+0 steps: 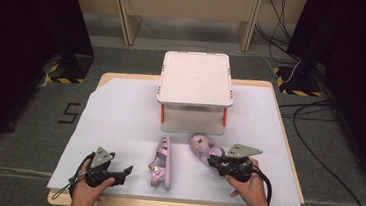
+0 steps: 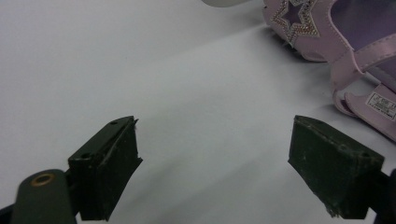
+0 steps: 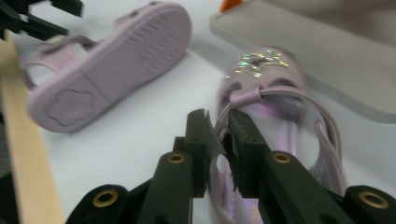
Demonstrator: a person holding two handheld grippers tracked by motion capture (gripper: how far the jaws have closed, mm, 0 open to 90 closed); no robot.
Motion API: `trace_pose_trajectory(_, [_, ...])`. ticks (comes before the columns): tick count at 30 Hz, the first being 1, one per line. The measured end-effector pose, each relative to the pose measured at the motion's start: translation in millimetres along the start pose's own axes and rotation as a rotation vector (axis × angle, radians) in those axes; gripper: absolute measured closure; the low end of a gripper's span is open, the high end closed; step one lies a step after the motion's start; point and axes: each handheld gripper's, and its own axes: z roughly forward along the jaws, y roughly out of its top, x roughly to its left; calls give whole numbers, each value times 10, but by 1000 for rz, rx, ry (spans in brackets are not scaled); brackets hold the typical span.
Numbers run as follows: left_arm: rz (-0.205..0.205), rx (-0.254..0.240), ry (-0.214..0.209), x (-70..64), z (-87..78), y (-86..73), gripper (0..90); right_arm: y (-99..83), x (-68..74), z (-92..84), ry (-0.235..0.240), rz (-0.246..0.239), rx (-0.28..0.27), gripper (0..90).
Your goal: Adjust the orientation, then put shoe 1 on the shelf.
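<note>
White table [image 1: 120,107]: two sandals [image 1: 161,162], two grippers [image 1: 216,160].

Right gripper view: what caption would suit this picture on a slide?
Right gripper pinches the heel strap of an upright pink sandal; its mate lies tipped on its side.

Lab recording bay: table [image 1: 121,102] under white sheet, black curtains [image 1: 22,18] either side, hazard tape [image 1: 65,79] and loose cables [image 1: 313,144] on grey floor.
</note>
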Motion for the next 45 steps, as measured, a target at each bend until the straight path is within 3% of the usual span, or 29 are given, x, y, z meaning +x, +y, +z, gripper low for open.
trace_pose_trajectory(4, [3, -2, 1, 2, -3, 2, 153, 5, 90, 40, 46, 30, -11, 742])
trace_pose_trajectory(8, [2, 0, 0, -2, -2, 1, 153, 41, 129, 25, 30, 8, -22, 668])
trace_pose_trajectory(13, [4, -1, -2, 3, -3, 1, 153, 106, 125, -135, -37, -61, -79, 581])
trace_pose_trajectory(18, [3, -1, 0, 3, -5, 4, 153, 61, 43, -200, -153, -139, -45, 533])
trace_pose_trajectory(27, [-9, 3, 5, 22, 1, 5, 153, 0, 0, -114, -174, -186, 6, 502])
trace_pose_trajectory(36, [-12, 1, 6, 23, -4, 2, 153, 26, 16, 61, -178, -227, 44, 536])
trace_pose_trajectory(39, [-9, -2, 3, 17, -9, 2, 153, 16, 7, 111, -171, -220, 60, 587])
trace_pose_trajectory(42, [-10, -2, 1, 18, -8, 1, 153, 14, -13, 95, -166, -198, 35, 674])
trace_pose_trajectory(45, [-9, 1, 4, 24, -5, 3, 153, 18, -19, 85, -167, -214, 33, 714])
